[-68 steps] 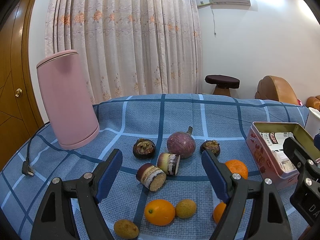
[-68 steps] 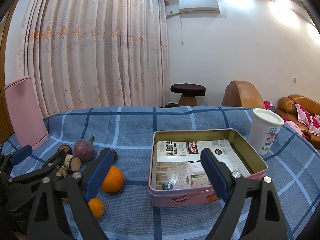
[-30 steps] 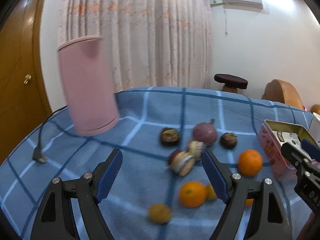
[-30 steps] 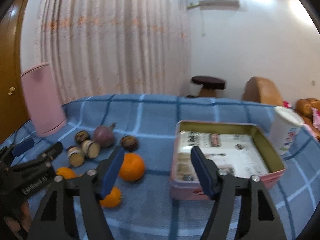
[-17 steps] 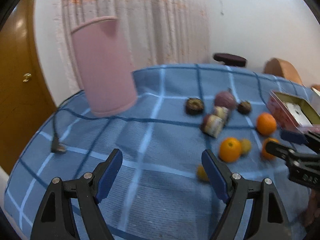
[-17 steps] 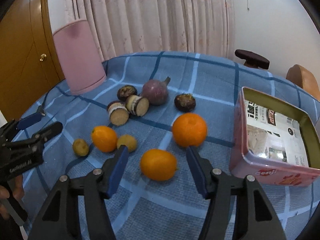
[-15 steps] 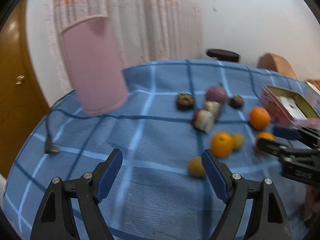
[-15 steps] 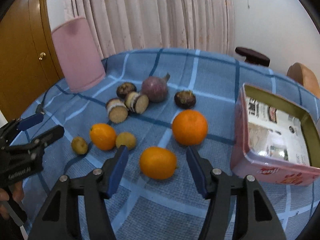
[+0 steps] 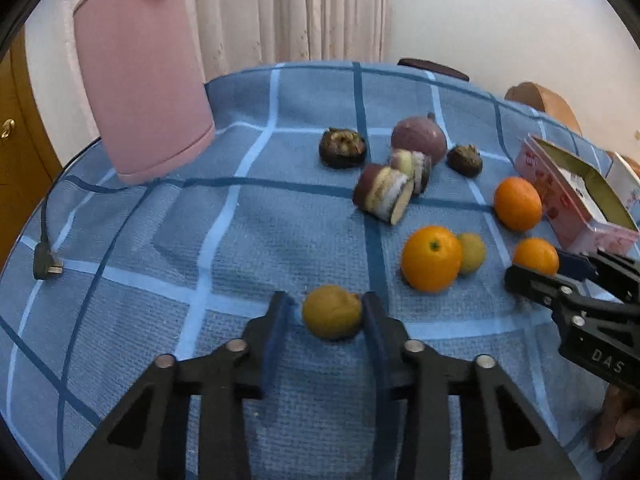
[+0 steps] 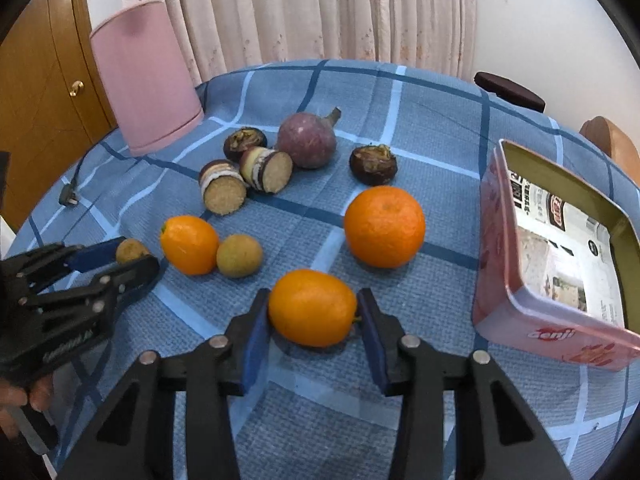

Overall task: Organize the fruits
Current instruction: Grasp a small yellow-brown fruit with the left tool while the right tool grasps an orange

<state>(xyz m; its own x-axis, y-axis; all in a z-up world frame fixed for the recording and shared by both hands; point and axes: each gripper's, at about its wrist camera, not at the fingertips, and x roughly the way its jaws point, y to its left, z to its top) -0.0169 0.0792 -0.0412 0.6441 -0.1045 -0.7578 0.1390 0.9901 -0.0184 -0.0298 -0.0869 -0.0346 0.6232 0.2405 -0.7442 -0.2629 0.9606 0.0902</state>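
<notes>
In the left wrist view my left gripper (image 9: 326,314) has closed around a small yellow-brown fruit (image 9: 331,312) on the blue checked cloth; a pad touches its right side and a thin gap shows on the left. In the right wrist view my right gripper (image 10: 312,318) is shut on a small oval orange (image 10: 312,307) on the cloth. A large round orange (image 10: 384,226), another small orange (image 10: 189,244), a yellow-brown fruit (image 10: 239,255), a purple fruit (image 10: 307,141), two dark fruits and two cut pieces (image 10: 244,178) lie beyond. The open pink tin (image 10: 560,264) stands at the right.
A tall pink container (image 9: 144,68) stands at the back left of the table. A power plug and cord (image 9: 46,266) lie near the left edge. A white cup (image 9: 624,176) stands behind the tin. A stool and brown chair are beyond the table.
Both grippers have come down to the cloth and narrowed: the left one around the small yellow-brown fruit, the right one onto the small oval orange. Earlier both were wide open and higher.
</notes>
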